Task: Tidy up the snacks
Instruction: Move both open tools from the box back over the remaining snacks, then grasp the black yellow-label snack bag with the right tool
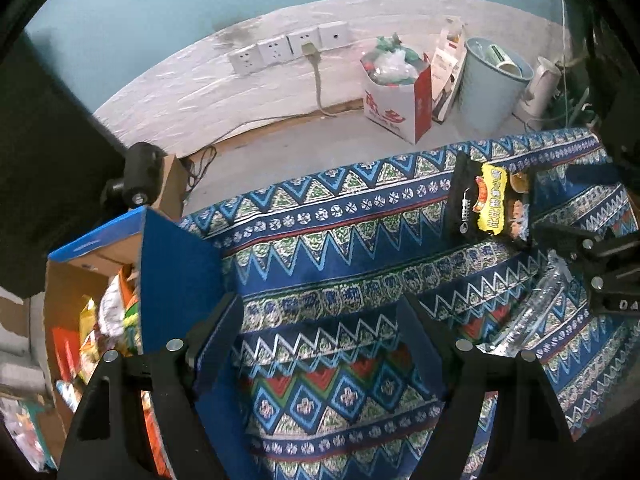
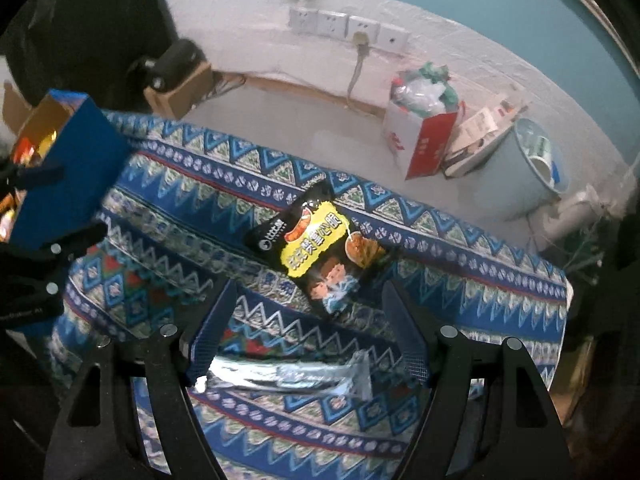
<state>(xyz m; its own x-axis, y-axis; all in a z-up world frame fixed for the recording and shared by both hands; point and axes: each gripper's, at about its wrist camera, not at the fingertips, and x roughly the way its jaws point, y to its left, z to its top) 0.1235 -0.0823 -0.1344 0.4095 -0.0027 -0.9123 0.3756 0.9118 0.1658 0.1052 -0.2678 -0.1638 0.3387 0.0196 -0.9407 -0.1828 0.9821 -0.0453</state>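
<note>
A black and yellow snack bag [image 1: 492, 204] [image 2: 320, 248] lies flat near the far edge of the patterned blue cloth [image 1: 320, 248] [image 2: 460, 280]. Closer in lies a shiny silver packet [image 2: 288, 372] [image 1: 548, 300]. My right gripper [image 2: 308, 336] [image 1: 592, 264] hangs open over that packet, which shows between its fingers; the pads do not press on it. An open blue cardboard box [image 1: 176, 264] [image 2: 68, 172] with several snack packs inside stands at the cloth's left end. My left gripper [image 1: 320, 332] [image 2: 40, 248] is open over bare cloth just right of the box, holding nothing.
Beyond the cloth's far edge is bare floor and a white wall with a row of sockets [image 1: 288, 48]. A red and white bag of rubbish [image 1: 396, 92], a pale blue bin [image 1: 492, 84] and a white kettle [image 1: 540, 84] stand at the back right. A brown carton [image 2: 180, 88] sits back left.
</note>
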